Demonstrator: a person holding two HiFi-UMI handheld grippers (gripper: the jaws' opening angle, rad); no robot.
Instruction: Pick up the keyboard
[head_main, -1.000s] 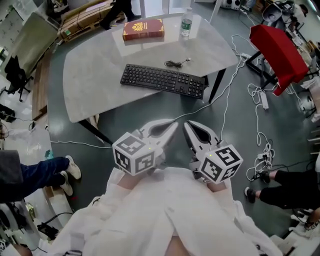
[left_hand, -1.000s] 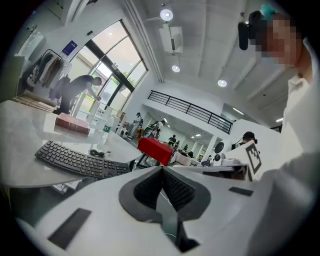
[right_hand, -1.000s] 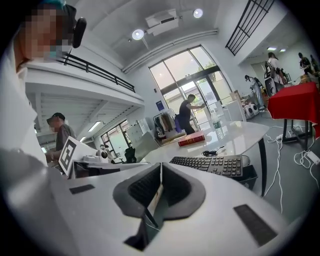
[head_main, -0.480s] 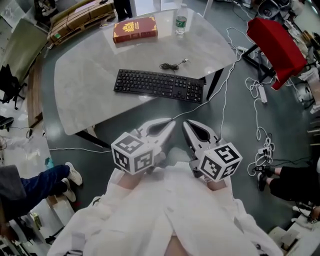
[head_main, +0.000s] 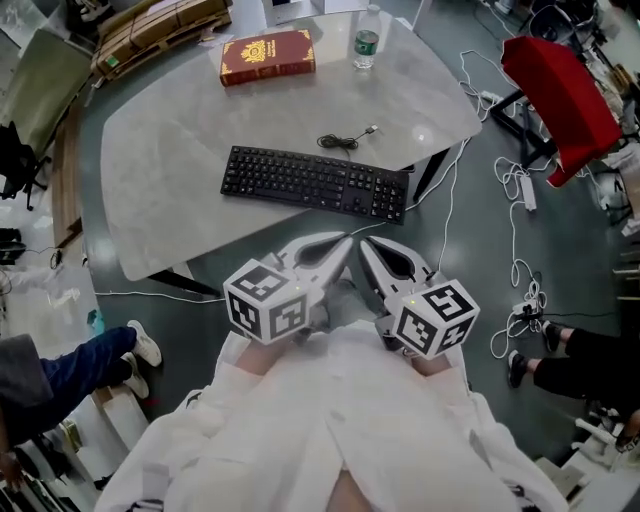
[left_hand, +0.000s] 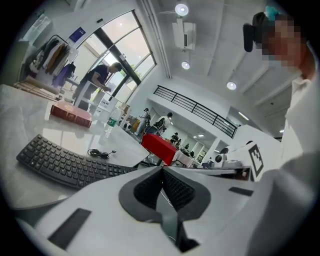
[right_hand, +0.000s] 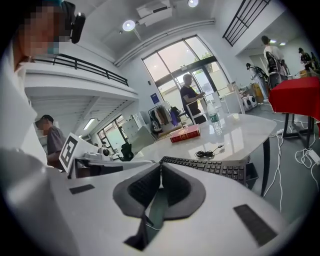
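Note:
A black keyboard (head_main: 315, 182) lies near the front edge of the pale marble table (head_main: 160, 170); it also shows in the left gripper view (left_hand: 65, 162) and the right gripper view (right_hand: 207, 166). My left gripper (head_main: 346, 243) and right gripper (head_main: 364, 246) hover side by side over the floor, short of the table and apart from the keyboard. Both are shut with nothing between their pads. Their marker cubes sit close to my white sleeves.
A red book (head_main: 266, 56), a water bottle (head_main: 367, 40) and a coiled black cable (head_main: 340, 140) lie farther back on the table. A red chair (head_main: 560, 90) stands at right with white cords (head_main: 520, 190) on the floor. A person's leg (head_main: 70, 350) is at left.
The table and keyboard have slid lower and nearer in the head view as I and both grippers moved toward them. Both grippers stay shut and empty.

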